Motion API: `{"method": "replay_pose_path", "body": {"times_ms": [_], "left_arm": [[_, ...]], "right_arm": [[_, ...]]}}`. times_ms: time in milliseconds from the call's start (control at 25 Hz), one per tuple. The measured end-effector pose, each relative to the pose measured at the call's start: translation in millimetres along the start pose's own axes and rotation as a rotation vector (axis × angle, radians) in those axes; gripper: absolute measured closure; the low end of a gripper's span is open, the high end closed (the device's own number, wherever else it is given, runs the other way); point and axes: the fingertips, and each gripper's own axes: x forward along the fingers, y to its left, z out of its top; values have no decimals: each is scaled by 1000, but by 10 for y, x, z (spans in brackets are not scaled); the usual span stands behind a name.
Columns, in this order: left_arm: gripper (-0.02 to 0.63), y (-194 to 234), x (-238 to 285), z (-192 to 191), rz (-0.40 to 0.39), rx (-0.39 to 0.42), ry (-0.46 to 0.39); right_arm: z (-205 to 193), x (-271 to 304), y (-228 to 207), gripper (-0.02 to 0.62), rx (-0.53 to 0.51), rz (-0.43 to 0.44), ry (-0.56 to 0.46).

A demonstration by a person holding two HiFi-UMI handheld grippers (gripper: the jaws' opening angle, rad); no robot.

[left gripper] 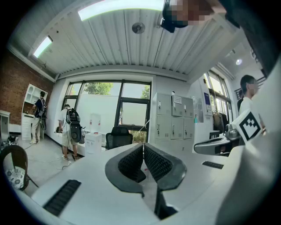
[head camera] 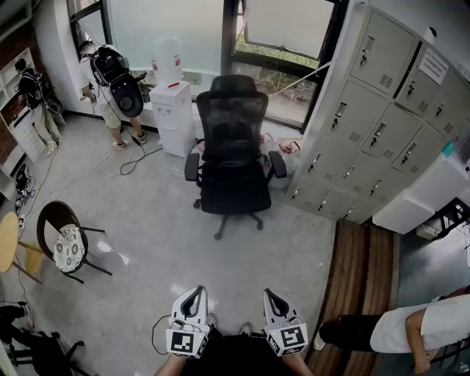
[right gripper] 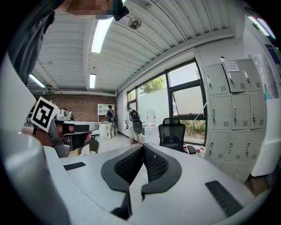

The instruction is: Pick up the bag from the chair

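Jaws together on left gripper (left gripper: 143,150) and right gripper (right gripper: 143,150), well apart from office chair (head camera: 231,139) between water dispenser (head camera: 173,110) and lockers (head camera: 367,125).

The room is brightly and evenly lit. Daylight is admitted through the window (head camera: 172,29) far ahead of the left gripper (head camera: 197,292) and right gripper (head camera: 269,295), and its panes are nearly washed out. Pale glare patches are thrown on the floor (head camera: 139,228) just ahead of both grippers, and a soft shadow is cast under the office chair (head camera: 231,158) beyond them. Above the left gripper, 2 ceiling light strips (left gripper: 118,6) are blown out to white. Strong fisheye bending and black corners are seen in both gripper views, and the nearest gripper surfaces are rendered softly.
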Motion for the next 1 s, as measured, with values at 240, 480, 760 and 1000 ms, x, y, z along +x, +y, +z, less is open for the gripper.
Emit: {"method": "replay_pose_path", "body": {"times_ms": [240,480,760,1000], "left_arm": [[598,13,3,-5,-2,0,0],[598,-37,15,1,-3,0,-7],[598,-123,28,9,4,-16,-5],[598,-258,85,-5,21,-21,1]], "right_arm": [[-4,0,7,595,-2,-3,-2],[-1,-39,-21,595,-4,-3,-10],[19,-96,-94,595,-3,7,-20],[25,-151,-252,595,2,17,-31]]}}
